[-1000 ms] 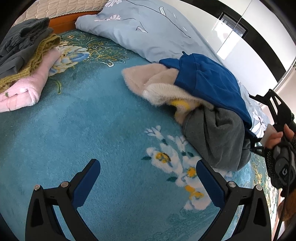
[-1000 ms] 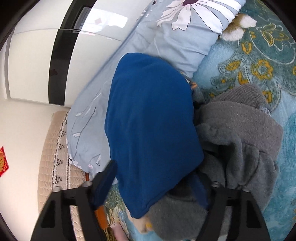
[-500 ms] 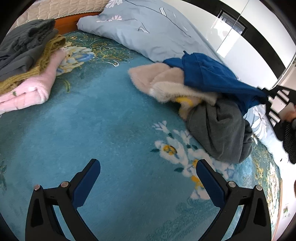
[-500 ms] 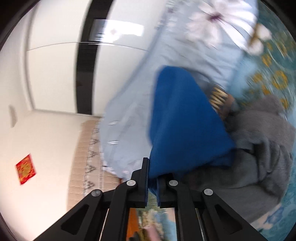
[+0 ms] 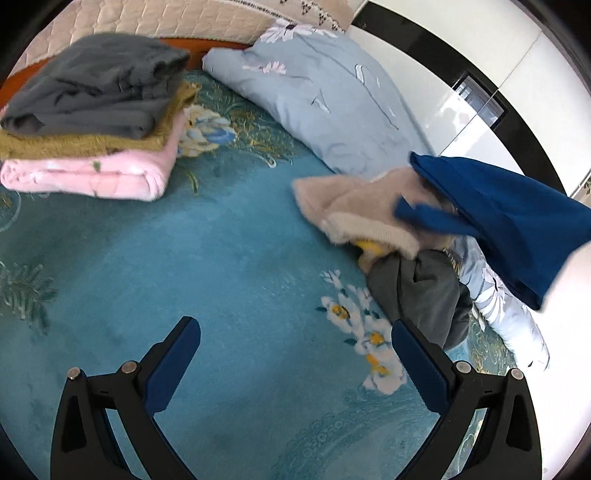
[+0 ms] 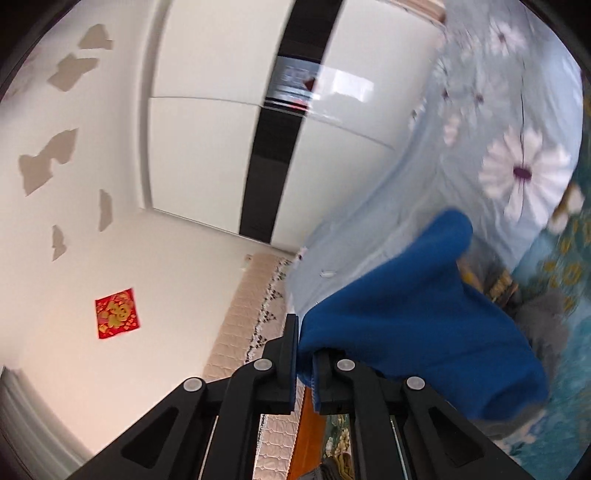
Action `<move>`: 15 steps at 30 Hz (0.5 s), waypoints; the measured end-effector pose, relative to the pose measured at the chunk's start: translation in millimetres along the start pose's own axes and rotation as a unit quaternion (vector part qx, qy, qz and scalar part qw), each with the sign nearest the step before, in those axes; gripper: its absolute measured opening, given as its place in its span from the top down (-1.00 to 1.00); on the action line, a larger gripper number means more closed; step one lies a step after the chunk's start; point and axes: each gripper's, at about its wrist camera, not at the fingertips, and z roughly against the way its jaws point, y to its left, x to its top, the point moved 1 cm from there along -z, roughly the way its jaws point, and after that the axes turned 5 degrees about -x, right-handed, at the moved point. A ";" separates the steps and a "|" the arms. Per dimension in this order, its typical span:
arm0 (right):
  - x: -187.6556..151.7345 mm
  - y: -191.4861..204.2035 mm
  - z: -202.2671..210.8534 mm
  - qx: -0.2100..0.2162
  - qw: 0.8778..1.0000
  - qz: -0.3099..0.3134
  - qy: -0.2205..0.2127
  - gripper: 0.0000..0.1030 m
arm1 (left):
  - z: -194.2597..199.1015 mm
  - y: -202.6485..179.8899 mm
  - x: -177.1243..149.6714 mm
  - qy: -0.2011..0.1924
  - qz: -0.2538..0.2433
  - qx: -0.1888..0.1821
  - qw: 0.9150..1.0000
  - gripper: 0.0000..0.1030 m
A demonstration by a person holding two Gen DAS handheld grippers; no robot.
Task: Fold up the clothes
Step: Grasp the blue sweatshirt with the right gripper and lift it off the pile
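Right wrist view: the right gripper (image 6: 303, 354) has clamped its fingers (image 6: 290, 354) on an edge of the blue garment (image 6: 417, 325), where a second ago they stood open around it; the cloth now hangs up off the pile toward the camera, against the white wardrobe (image 6: 207, 140) and wall rather than the bed; so the pick is made and the garment is coming free of the unfolded heap, ready to be spread for folding.

In the left wrist view the blue garment (image 5: 509, 225) stretches up and off to the right, one flap trailing over the beige fleece (image 5: 354, 206); the grey garment (image 5: 417, 295) lies beneath, beside the pale floral quilt (image 5: 332, 99); the fleece may drag along if it snags.

The left gripper (image 5: 295, 365) hovers with fingers wide apart and nothing between them, above the teal bedspread (image 5: 203, 266); that broad bare stretch in front of it looks like the open room for laying the garment flat; the folded stack (image 5: 92, 122) of grey, olive and pink sits well apart at the far left, by the headboard (image 5: 155, 18).
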 end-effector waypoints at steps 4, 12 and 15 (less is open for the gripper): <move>19.5 31.2 75.5 -0.011 0.999 0.041 -0.022 0.87 | 13.2 -6.5 -1.9 -0.003 -0.019 -0.006 1.000 -1.00; 25.8 86.0 201.4 -0.090 0.983 0.158 -0.032 0.87 | 40.7 -1.6 1.1 -0.017 -0.016 -0.016 1.000 -1.00; 12.2 91.6 224.4 -0.121 0.972 0.204 -0.006 0.87 | 50.1 -0.6 2.2 -0.025 -0.016 -0.017 0.999 -1.00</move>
